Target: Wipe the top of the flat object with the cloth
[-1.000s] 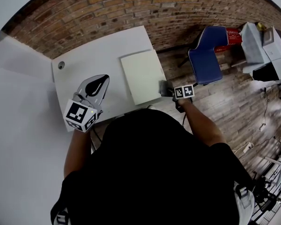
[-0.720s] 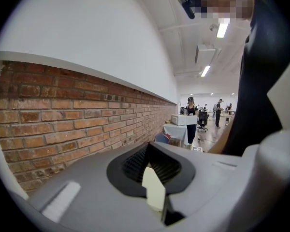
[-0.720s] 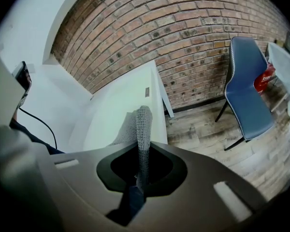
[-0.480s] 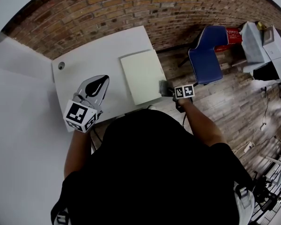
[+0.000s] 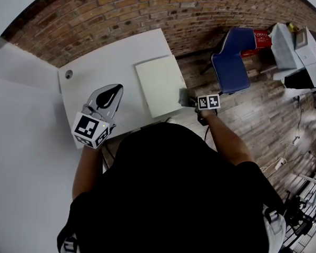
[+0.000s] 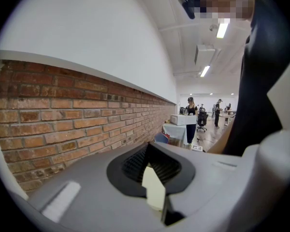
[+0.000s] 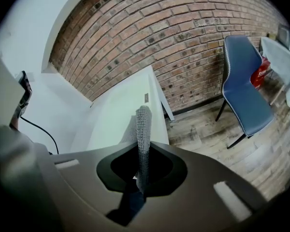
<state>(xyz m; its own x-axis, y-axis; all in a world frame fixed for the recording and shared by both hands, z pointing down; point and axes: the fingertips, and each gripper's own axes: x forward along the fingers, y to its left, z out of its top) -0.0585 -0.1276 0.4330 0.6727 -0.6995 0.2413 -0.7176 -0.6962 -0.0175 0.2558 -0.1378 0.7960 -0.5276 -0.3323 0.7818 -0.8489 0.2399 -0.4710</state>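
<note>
A pale flat board (image 5: 159, 86) lies on the right half of the white table (image 5: 102, 65). My right gripper (image 5: 189, 99) sits at the board's near right corner, by the table's edge, shut on a grey knitted cloth (image 5: 184, 97). In the right gripper view the cloth (image 7: 143, 134) stands up as a narrow strip pinched between the jaws of the right gripper (image 7: 141, 170), with the board (image 7: 121, 117) ahead. My left gripper (image 5: 114, 91) hovers over the table's near left part, left of the board. The left gripper (image 6: 154, 190) is shut, points at the brick wall and holds nothing.
A brick wall (image 5: 147, 9) runs behind the table. A blue chair (image 5: 233, 59) stands on the wood floor right of the table, with a cloth-covered stand holding boxes (image 5: 297, 51) farther right. The table has a round cable hole (image 5: 68, 74). A black cable (image 7: 38, 129) hangs left.
The right gripper with the cloth has edged very slightly to the right. The left gripper has not moved.
</note>
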